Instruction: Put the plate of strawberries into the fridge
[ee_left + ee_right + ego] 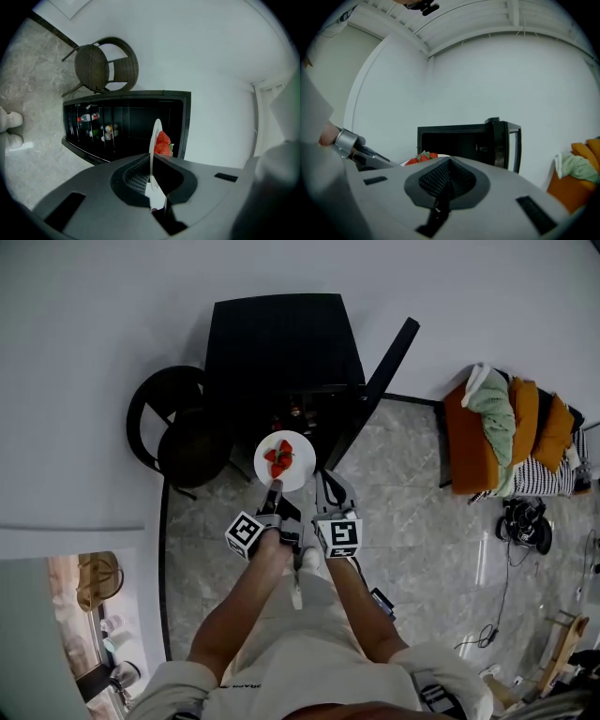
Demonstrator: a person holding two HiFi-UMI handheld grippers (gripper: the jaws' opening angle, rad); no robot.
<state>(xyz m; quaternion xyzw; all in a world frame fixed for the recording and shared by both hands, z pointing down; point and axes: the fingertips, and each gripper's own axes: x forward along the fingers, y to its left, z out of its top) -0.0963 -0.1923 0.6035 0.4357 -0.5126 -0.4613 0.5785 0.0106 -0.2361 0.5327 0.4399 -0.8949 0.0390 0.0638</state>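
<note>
**Head view: one plate held before one open fridge**

Both forearms reach forward and converge. My left gripper (273, 489) pinches the near rim of the single white plate (298, 474), which lies at its 12 o'clock. The plate carries a small heap of strawberries (279, 457) that I cannot count exactly. My right gripper (322, 476), at 3 o'clock of the left, has its jaws pressed together on nothing. One black fridge (281, 343), its door (380, 381) open, stands at the plate's 12 o'clock. One chair (178, 432) stands at its 9 o'clock.
</note>
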